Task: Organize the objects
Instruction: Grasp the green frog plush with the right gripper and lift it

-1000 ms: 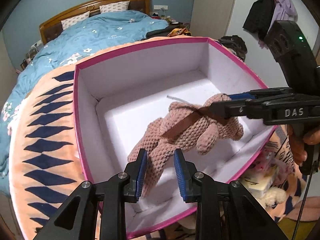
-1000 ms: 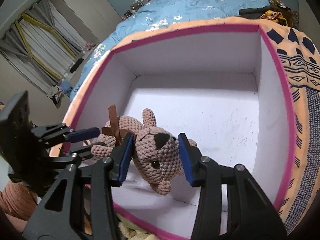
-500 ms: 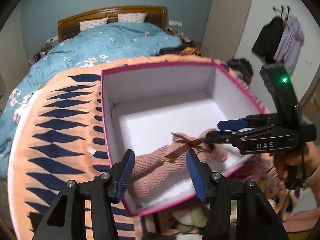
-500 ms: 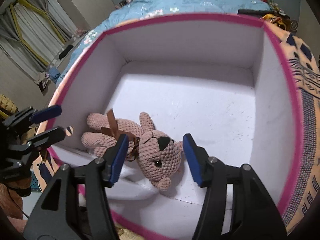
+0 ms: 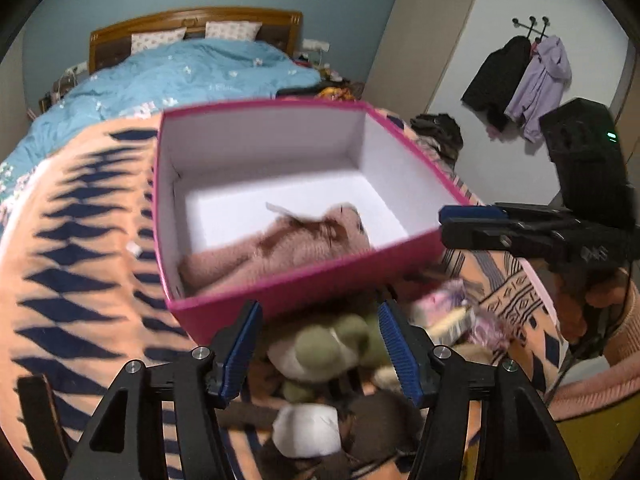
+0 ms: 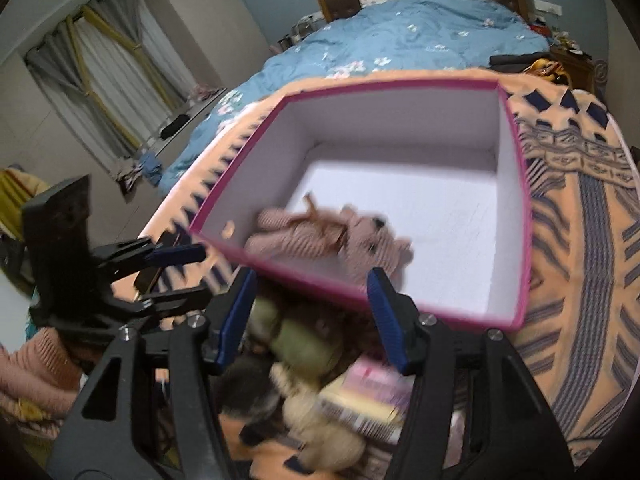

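Left hand-held gripper (image 5: 318, 346) over patterned orange blanket (image 5: 80, 280), blue-quilted bed (image 5: 192, 72) behind.

A pink knitted bear (image 6: 352, 236) with a brown ribbon is lying on its side in the near corner of the box (image 6: 516, 208), head toward the middle. The box, pink outside and white inside, is sitting open on the orange blanket. More soft toys (image 5: 332, 344), blurred, seem to be lying heaped before it.
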A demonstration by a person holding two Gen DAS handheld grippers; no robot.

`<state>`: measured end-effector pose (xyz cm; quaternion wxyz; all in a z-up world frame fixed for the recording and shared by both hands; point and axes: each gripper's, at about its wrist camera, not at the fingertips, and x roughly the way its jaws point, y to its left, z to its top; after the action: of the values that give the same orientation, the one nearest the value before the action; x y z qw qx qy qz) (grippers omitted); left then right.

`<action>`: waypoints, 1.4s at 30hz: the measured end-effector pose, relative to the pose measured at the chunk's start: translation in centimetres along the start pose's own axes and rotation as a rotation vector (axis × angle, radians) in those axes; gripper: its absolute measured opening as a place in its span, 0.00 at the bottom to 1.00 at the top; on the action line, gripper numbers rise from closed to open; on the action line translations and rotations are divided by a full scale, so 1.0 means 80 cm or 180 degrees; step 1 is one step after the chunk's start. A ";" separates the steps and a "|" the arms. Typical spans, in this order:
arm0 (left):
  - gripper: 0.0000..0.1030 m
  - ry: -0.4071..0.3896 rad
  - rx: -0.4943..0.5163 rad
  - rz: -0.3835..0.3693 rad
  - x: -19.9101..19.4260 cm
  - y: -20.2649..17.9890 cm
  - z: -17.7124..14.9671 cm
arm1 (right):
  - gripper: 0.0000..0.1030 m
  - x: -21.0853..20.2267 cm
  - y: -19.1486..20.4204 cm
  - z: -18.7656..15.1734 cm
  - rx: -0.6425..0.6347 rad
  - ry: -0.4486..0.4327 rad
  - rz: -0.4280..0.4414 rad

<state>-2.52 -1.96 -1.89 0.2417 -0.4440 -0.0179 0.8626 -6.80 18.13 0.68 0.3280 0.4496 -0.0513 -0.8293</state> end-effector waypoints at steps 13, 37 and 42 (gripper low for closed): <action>0.60 0.0322 -0.0253 0.0067 0.045 0.024 -0.030 | 0.59 0.090 0.001 -0.045 0.0002 0.0632 -0.0223; 0.49 0.0287 -0.0360 -0.0219 0.033 0.008 -0.031 | 0.55 0.088 0.015 -0.041 -0.0186 0.0633 -0.0084; 0.49 0.0201 -0.0332 -0.0239 0.012 -0.002 -0.028 | 0.55 0.075 0.022 -0.035 -0.0226 0.0589 -0.0038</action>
<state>-1.20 -1.79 -3.91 0.2509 -0.4820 -0.0718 0.8364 -6.06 13.80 -4.60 0.3421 0.5127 0.0114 -0.7874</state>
